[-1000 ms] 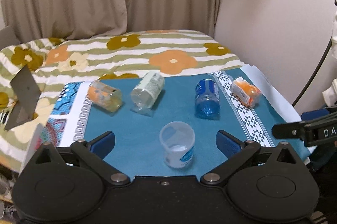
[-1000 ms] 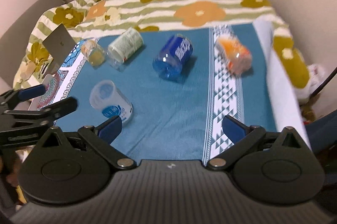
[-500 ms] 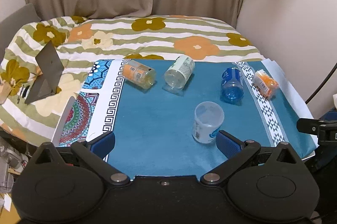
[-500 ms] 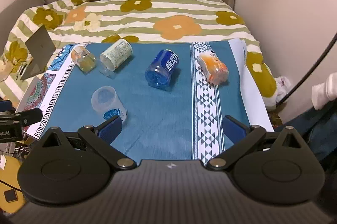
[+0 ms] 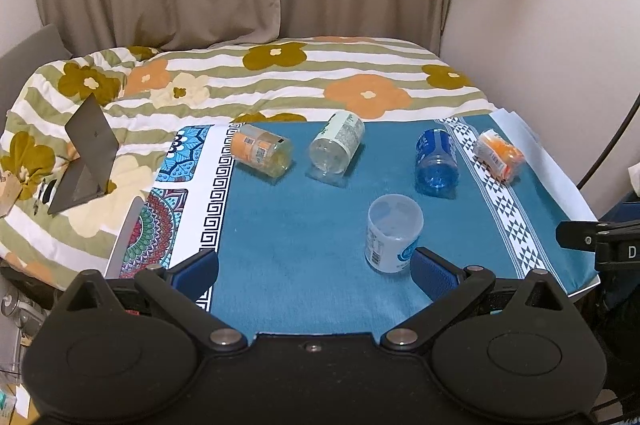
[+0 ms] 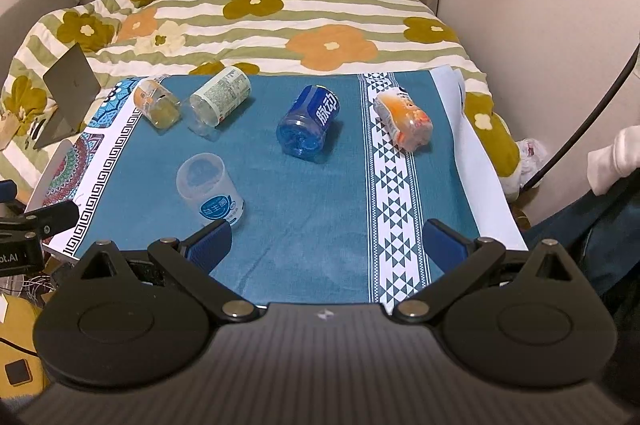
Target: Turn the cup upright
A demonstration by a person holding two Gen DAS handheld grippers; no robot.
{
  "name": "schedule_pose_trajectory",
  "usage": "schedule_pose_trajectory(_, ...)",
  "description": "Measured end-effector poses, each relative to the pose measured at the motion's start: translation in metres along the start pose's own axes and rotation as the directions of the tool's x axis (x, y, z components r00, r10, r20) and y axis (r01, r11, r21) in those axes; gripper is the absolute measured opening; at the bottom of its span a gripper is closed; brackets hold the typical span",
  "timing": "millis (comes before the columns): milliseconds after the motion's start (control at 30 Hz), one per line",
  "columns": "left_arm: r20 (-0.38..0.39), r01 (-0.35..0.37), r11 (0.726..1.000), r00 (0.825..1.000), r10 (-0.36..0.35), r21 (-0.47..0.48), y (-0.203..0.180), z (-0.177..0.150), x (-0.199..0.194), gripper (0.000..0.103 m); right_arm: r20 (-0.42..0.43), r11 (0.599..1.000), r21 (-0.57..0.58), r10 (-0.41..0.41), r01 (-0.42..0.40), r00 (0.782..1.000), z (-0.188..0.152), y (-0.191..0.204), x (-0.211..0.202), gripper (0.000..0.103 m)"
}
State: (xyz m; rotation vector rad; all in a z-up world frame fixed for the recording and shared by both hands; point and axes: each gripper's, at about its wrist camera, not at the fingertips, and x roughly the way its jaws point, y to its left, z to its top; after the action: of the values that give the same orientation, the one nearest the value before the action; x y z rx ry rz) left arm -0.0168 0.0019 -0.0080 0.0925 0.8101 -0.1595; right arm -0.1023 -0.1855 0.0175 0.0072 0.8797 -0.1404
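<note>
A clear plastic cup with a blue and white label (image 5: 393, 233) stands upright on the teal cloth (image 5: 304, 233), open mouth up; it also shows in the right wrist view (image 6: 210, 189). Several cups lie on their sides behind it: a yellow-orange one (image 5: 261, 155), a clear green-labelled one (image 5: 337, 142), a blue one (image 5: 437, 161) and an orange one (image 5: 498, 155). My left gripper (image 5: 314, 271) is open and empty, its right fingertip just in front of the upright cup. My right gripper (image 6: 326, 245) is open and empty over the cloth's near edge.
The cloth covers a low table with a patterned white mat (image 5: 180, 201) at its left. A flowered bedspread (image 5: 280, 77) lies behind, with a grey folded stand (image 5: 86, 157) on it. Curtains and a wall close the back and right.
Both grippers have pulled back and up from the table, so the view is wider. The clear cup stays upright where it stood.
</note>
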Motion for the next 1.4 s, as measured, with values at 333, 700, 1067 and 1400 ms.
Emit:
schedule_pose_trajectory(333,0.022,-0.009,1.0,1.0,0.009,0.008,-0.001,0.001,-0.001,0.103,0.001,1.0,0.0,0.001,-0.001,1.0,0.0,0.0,0.0,0.103)
schedule_pose_trajectory(700,0.027,-0.019,1.0,0.999,0.019,0.023,-0.002,0.004,0.0,0.103,-0.002,1.0,0.003,0.008,-0.008,1.0,0.005,0.004,0.003,0.103)
schedule_pose_trajectory(1067,0.033,-0.025,0.999,0.999,0.024,0.023,-0.003,0.005,0.003,0.103,0.001,1.0,0.011,0.006,-0.006,1.0,0.009,0.007,0.006,0.103)
schedule_pose_trajectory(1400,0.042,-0.034,0.999,0.999,0.033,0.032,-0.004,0.008,0.004,0.103,-0.002,1.0,0.01,0.009,-0.009,1.0,0.011,0.005,0.008,0.103)
